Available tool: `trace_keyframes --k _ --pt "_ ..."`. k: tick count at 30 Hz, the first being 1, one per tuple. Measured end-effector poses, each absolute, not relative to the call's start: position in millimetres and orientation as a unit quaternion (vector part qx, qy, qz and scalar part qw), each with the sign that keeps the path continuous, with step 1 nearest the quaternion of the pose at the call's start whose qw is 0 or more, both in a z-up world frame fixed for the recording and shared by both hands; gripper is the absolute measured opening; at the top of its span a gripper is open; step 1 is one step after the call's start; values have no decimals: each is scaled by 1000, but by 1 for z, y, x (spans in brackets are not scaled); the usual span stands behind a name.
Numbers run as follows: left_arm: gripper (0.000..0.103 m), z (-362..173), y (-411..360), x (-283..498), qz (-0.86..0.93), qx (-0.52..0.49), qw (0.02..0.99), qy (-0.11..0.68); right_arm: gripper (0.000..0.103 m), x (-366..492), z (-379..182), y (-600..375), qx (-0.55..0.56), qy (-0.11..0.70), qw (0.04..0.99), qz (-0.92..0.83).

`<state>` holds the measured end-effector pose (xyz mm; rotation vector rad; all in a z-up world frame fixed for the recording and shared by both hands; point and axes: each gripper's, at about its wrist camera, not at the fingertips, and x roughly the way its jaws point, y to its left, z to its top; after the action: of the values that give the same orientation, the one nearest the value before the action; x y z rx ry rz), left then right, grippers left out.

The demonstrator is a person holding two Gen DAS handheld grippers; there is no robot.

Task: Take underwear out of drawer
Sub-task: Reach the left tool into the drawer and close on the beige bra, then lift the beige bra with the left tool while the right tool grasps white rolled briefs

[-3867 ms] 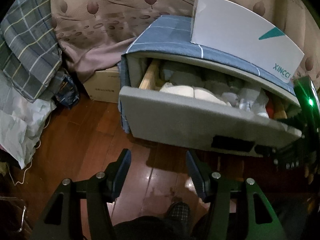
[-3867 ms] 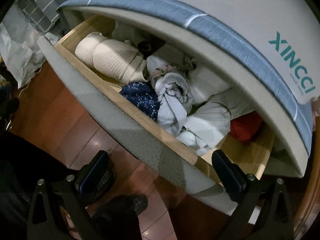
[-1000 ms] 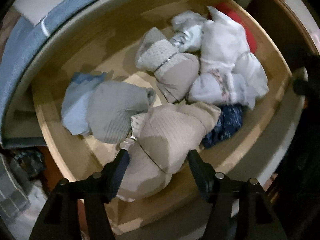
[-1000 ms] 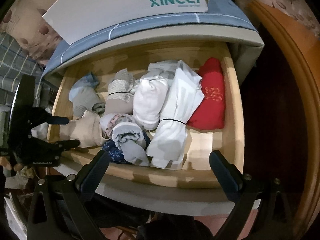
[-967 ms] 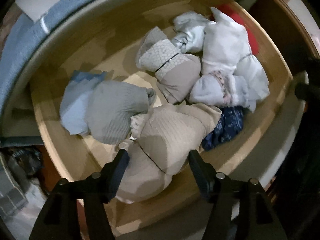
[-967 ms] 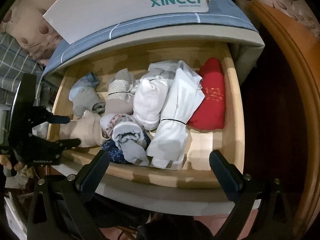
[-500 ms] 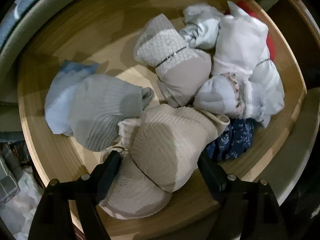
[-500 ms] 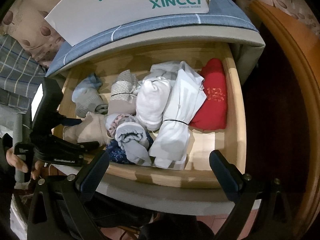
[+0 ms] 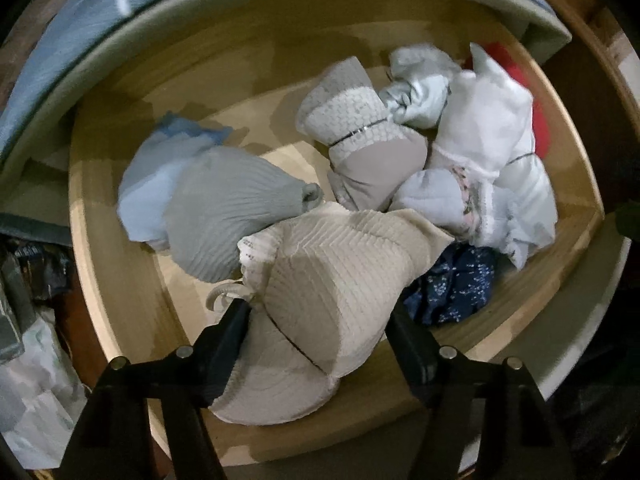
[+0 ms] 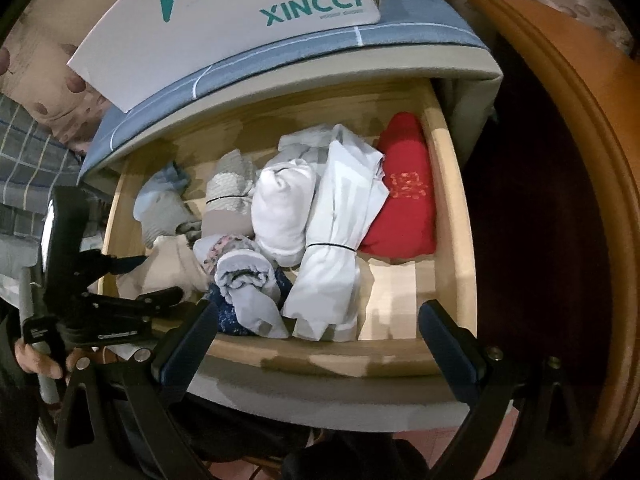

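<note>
Left wrist view: the left gripper (image 9: 320,316) points down into the wooden drawer (image 9: 116,300), jaws spread wide astride a cream ribbed underwear bundle (image 9: 332,280), pads not pressing. Right wrist view: the right gripper (image 10: 316,328) hovers spread and empty above the drawer's front edge.

The drawer (image 10: 448,216) stands pulled out, a pale wooden tray with a grey padded front, crowded with rolled and bundled underwear. A cream ribbed piece (image 9: 332,276) lies straight between the fingers of the left gripper (image 9: 320,320), bulging up between them; whether the pads touch it I can't quite tell. Beyond that tool's left finger sits a grey ribbed roll (image 9: 224,216) with a light blue one behind it. Ahead and to the right of it are a beige lace-topped bundle (image 9: 368,152), white rolls and a navy flowered piece (image 9: 452,284). Ahead of the wide-open right gripper (image 10: 316,328) lie a tied white bundle (image 10: 336,240) and, farther right, a red folded piece (image 10: 404,200).
</note>
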<state>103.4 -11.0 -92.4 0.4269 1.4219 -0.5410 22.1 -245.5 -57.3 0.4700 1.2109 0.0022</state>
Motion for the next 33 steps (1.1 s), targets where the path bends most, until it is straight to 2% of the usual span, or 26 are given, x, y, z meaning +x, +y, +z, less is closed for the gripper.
trace_keyframes --k 4,6,8,20,27,30,31,32,33 --pt "70 -82 4 108 -244 159 710 642 97 34 -59 -247 201 571 796 -11" --pt "70 -74 11 109 -246 146 712 641 87 44 -68 -244 196 591 782 -6" --pt "70 -68 21 111 -247 127 716 640 73 51 -78 -242 194 610 768 -5" --pt "68 -35 78 102 -261 51 724 636 66 84 -115 -231 191 661 725 -20" --pt "68 -34 65 109 -254 23 725 640 62 95 -142 -214 185 684 705 -23" --pt "63 -36 60 108 -251 17 730 636 56 96 -145 -212 186 684 705 -19" --pt "53 -34 60 107 -252 14 730 635 48 96 -144 -212 186 682 707 -19" --pt "53 -37 56 108 -249 11 731 635 42 95 -143 -213 184 681 709 -21" --pt "53 -37 56 107 -246 9 734 634 41 93 -143 -214 189 678 710 -21"
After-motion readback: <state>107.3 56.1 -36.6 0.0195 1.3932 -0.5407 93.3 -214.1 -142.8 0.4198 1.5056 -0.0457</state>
